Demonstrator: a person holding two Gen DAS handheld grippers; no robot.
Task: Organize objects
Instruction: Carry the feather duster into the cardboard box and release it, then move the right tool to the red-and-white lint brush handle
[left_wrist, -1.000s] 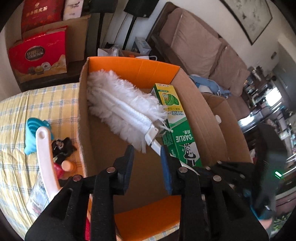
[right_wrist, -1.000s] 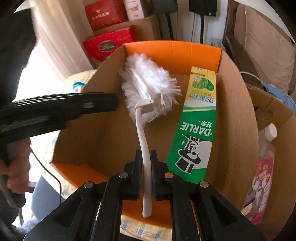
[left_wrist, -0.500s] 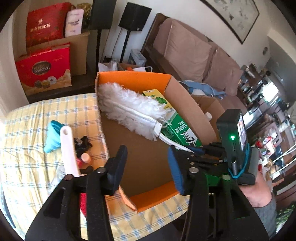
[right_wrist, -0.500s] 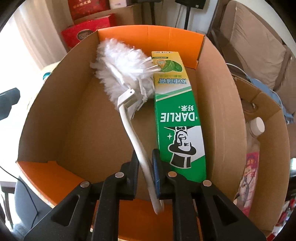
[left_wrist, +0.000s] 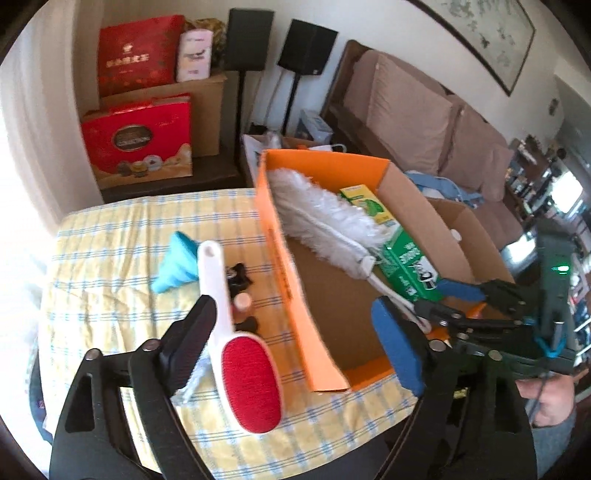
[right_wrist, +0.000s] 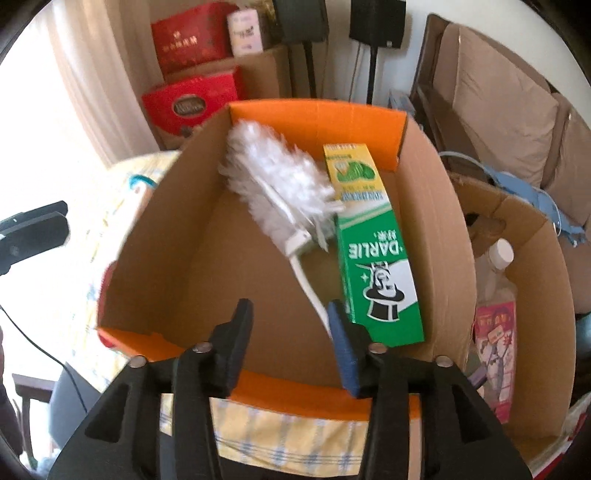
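**Ana:** Now the right claw (right_wrist: 290, 325) stands spread, nothing between its pads. Half a second ago it was pinching the white handle of the feather duster (right_wrist: 275, 184); it has let go, and the handle lies just beside the blue pad.

**Ben:** So the duster is in the cardboard box (right_wrist: 177, 229)?

**Ana:** Yes. Its fluffy head rests toward the far orange flap, the handle runs back toward the near edge, and the green Darlie toothpaste carton (right_wrist: 373, 254) lies alongside it on the right. I judge that item done.

**Ben:** And the left claw (left_wrist: 295, 325)?

**Ana:** Spread wide too, holding nothing. It has pulled back and risen since a second ago, so its view now takes in the counter with the yellow checked cloth (left_wrist: 110, 258). Below its black finger lies the lint brush (left_wrist: 240, 350), red pad near, white handle pointing away. Beyond that sit a blue funnel (left_wrist: 177, 262) and some small dark bits I cannot name.

**Ben:** What next, then?

**Ana:** Probably the lint brush, as the nearest loose thing outside the box. Its handle looks the easier part to pinch.
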